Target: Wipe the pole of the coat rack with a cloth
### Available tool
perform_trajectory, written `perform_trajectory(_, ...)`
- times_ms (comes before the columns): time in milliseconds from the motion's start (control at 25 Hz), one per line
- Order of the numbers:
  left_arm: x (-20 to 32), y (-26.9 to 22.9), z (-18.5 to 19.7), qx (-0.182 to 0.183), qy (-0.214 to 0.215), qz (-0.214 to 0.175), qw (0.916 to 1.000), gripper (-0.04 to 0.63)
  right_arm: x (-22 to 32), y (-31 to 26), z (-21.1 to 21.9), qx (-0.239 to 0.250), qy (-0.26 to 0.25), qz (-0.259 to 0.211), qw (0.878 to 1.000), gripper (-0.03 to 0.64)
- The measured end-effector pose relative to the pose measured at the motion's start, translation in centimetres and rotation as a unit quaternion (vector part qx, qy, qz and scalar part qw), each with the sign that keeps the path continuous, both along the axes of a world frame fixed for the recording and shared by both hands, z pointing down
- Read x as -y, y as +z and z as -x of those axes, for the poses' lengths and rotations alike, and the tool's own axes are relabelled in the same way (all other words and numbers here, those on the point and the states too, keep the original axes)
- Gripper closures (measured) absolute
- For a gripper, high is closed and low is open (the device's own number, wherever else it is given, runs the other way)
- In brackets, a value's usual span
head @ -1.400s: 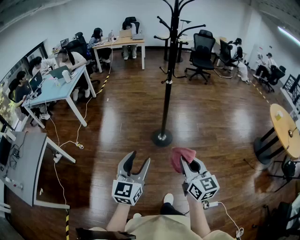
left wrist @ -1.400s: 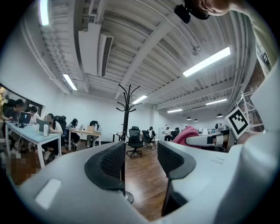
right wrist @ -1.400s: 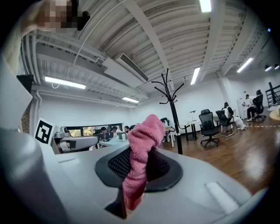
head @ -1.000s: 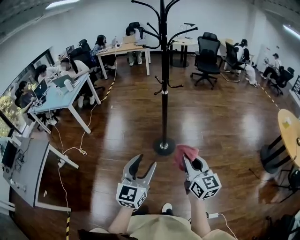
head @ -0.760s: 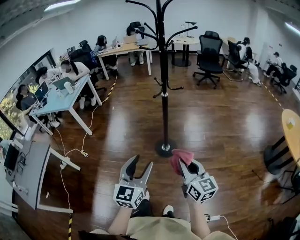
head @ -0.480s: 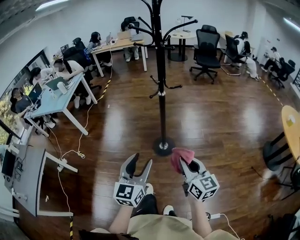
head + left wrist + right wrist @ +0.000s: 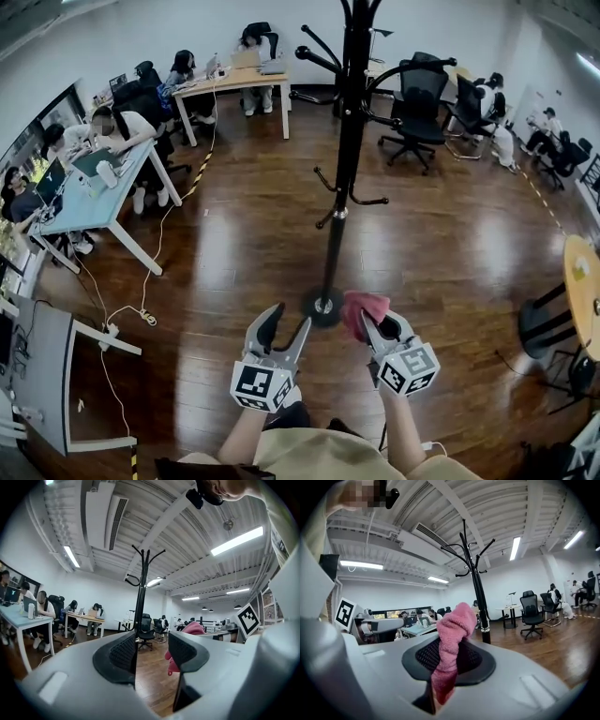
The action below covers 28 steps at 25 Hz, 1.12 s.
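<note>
A black coat rack (image 7: 344, 159) stands on a round base (image 7: 322, 307) on the wooden floor, its pole rising straight ahead of me with curved hooks at the top. It also shows in the left gripper view, coat rack (image 7: 140, 588), and in the right gripper view, coat rack (image 7: 476, 592). My right gripper (image 7: 372, 327) is shut on a pink cloth (image 7: 361, 309), just right of the base; the pink cloth (image 7: 451, 644) sticks up between the jaws. My left gripper (image 7: 286, 324) is open and holds nothing, just left of the base.
Desks with seated people (image 7: 112, 127) line the left and far side. Black office chairs (image 7: 417, 103) stand behind the rack. A round yellow table (image 7: 581, 291) is at the right edge. Cables (image 7: 141, 314) trail on the floor at the left.
The view has closed in on the rack: its base now lies between and just beyond my two grippers. Both grippers keep their states, the cloth still held on the right.
</note>
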<state>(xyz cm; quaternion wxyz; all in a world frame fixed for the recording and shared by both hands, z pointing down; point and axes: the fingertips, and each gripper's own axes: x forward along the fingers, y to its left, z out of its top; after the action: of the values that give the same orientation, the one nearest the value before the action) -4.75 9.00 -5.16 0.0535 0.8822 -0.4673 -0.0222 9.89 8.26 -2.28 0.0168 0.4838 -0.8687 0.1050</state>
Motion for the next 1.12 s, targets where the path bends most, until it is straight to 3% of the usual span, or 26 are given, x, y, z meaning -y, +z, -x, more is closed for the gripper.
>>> perform_trajectory(160,4.7,2.2,1.1,0.011,0.002,0.001,0.9999,0.382,4.8,1.1,0.8,-0.007,-0.006,-0.009,1.0,0.56)
perform_trajectory(240,6.9,3.4,1.4,0.022,-0.008,0.005,0.9997,0.382,6.5,1.1,2.1,-0.032,-0.062,-0.056,0.996,0.56)
perform_trajectory(320,8.7,4.6,1.0,0.027,-0.012,0.016,0.9994,0.382,8.6,1.7,3.2,-0.088,-0.122,-0.095,0.984,0.56)
perform_trajectory(400,10.3,5.5,0.5,0.029,-0.017,0.03,0.999,0.382,11.7,3.2,3.6,-0.139,-0.165,-0.1,0.971,0.56)
perform_trajectory(480,11.6,6.2,0.1,0.029,-0.031,0.04,0.9983,0.382,15.3,5.4,3.3,-0.157,-0.192,-0.082,0.965,0.56)
perform_trajectory(640,13.5,8.0,-1.9,0.025,-0.049,0.045,0.9975,0.387,22.1,9.4,1.6,-0.147,-0.211,-0.076,0.963,0.56)
perform_trajectory(840,17.1,12.0,-3.5,0.021,-0.054,0.035,0.9977,0.387,28.7,11.8,0.6,-0.155,-0.198,-0.111,0.961,0.56)
perform_trajectory(1120,21.7,18.4,-4.1,0.02,-0.04,0.014,0.9989,0.388,31.2,13.1,1.3,-0.117,-0.223,-0.17,0.953,0.563)
